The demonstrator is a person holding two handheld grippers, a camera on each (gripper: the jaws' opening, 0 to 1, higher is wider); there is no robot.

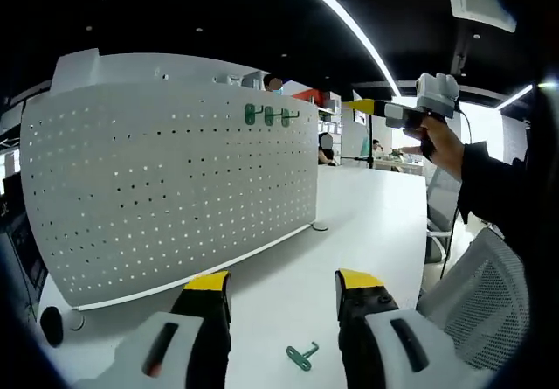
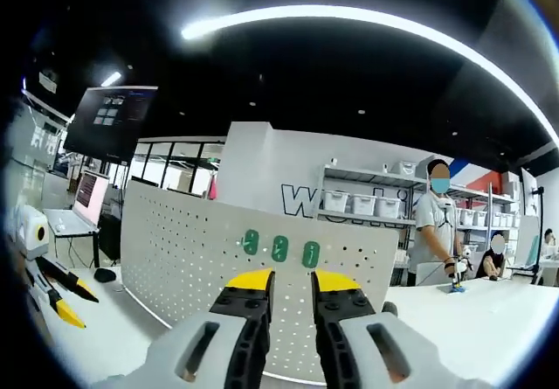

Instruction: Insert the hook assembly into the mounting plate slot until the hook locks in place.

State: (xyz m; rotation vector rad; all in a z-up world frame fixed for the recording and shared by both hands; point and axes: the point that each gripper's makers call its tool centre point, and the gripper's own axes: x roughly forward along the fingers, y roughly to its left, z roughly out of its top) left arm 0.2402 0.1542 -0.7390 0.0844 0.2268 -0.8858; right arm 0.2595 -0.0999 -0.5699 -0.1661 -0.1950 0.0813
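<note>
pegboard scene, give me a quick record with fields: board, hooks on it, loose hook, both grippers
board: white pegboard, upright on the white table
hooks mounted: three green hooks, side by side near the board's top edge
loose hook: green hook flat on the table, between the left gripper's jaws
left gripper: open, empty
right gripper: empty, jaws slightly apart, facing the board

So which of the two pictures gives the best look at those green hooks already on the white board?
The right gripper view: three green hooks face the camera, just above the right gripper. In the left gripper view, the same hooks sit small and far off on the pegboard, seen at an angle.
</note>
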